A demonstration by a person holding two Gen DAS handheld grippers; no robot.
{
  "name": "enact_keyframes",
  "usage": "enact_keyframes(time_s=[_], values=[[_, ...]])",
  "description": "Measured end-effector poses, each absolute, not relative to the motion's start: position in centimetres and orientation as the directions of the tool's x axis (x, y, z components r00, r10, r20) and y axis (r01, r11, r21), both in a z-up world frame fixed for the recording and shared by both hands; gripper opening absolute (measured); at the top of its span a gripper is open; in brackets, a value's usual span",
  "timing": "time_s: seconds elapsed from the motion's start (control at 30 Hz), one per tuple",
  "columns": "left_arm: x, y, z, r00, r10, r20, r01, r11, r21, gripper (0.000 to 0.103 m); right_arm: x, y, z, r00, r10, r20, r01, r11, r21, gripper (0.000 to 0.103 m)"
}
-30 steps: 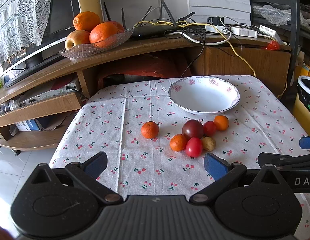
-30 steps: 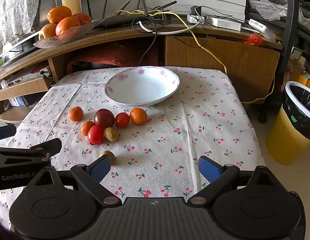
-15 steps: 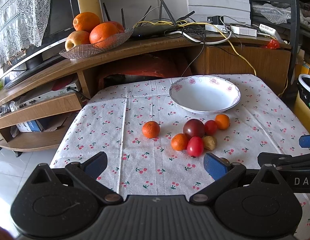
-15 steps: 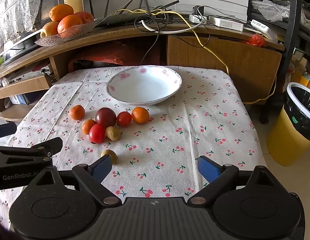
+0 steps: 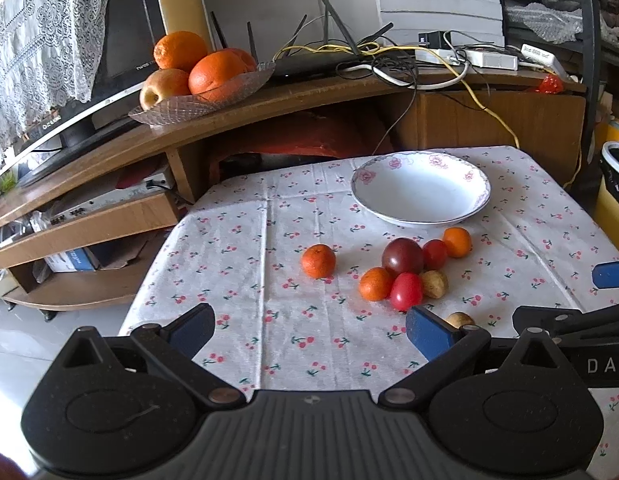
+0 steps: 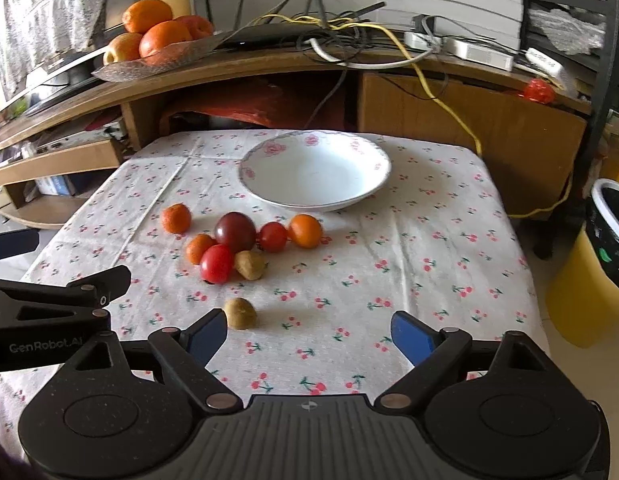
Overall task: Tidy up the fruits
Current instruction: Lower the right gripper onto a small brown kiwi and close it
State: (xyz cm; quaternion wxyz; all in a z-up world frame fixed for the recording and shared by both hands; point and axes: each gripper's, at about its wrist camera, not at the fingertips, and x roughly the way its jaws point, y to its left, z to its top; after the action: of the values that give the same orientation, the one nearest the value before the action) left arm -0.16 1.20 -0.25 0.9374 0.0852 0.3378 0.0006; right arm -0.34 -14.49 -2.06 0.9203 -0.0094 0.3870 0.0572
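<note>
table edge: the table [image 6: 449, 240] with its cherry-print cloth ends close below both grippers; its left edge drops to bare floor, its right edge sits near a yellow bin [image 6: 589, 280].
open room: the right half of the cloth is bare from the bowl down to the near edge; a bare strip also runs left of the lone mandarin [image 5: 318, 261].
bowl: the white bowl [image 6: 315, 174] with a floral rim sits toward the far side of the table, nothing in it.
fruit cluster: just in front of the bowl, a dark plum [image 6: 235, 231], two red tomatoes [image 6: 217, 263], two more small oranges [image 6: 305, 231] and a brown kiwi-like fruit [image 6: 249, 265] lie touching or nearly so.
stray fruit: a second brown fruit [image 6: 240, 313] lies apart, nearer the edge, just beside the right gripper's left fingertip.
left gripper: the left gripper [image 5: 309, 326] hovers over the near left of the table, jaws spread wide, nothing between them.
right gripper: the right gripper [image 6: 309, 330] hovers over the near edge, jaws wide apart, holding nothing.
hidden: in the left wrist view the stray brown fruit is half covered by a blue fingertip [image 5: 427, 330].
cut off: each gripper shows in the other's view only as a black arm at the frame edge.
background: a glass dish of oranges [image 5: 201, 96] stands on the wooden shelf behind, beside tangled cables.
</note>
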Motion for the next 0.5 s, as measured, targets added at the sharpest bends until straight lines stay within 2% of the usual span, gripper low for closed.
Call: enact_keyframes(time_s=[0.2,0.4,0.5], values=[[0.5,1.5,0.4,0.766,0.080,-0.638,0.077,0.974,0.214,0.103,0.7,-13.6,-1.8,0.683,0.140,-0.716,-0.169,0.985,0.031,0.082],[1.5,2.4,-0.5,0.750,0.030,-0.661,0.168,0.958,0.234,0.103,1.9,-13.0,-2.9,0.635,0.207,-0.744,-0.245,0.968,0.059,0.074],[2.0,2.8,-1.4,0.737,0.016,-0.676,0.178,0.960,0.216,0.103,2.3,-12.3,-3.4,0.616,0.231,-0.753,-0.286,0.956,0.059,0.066]])
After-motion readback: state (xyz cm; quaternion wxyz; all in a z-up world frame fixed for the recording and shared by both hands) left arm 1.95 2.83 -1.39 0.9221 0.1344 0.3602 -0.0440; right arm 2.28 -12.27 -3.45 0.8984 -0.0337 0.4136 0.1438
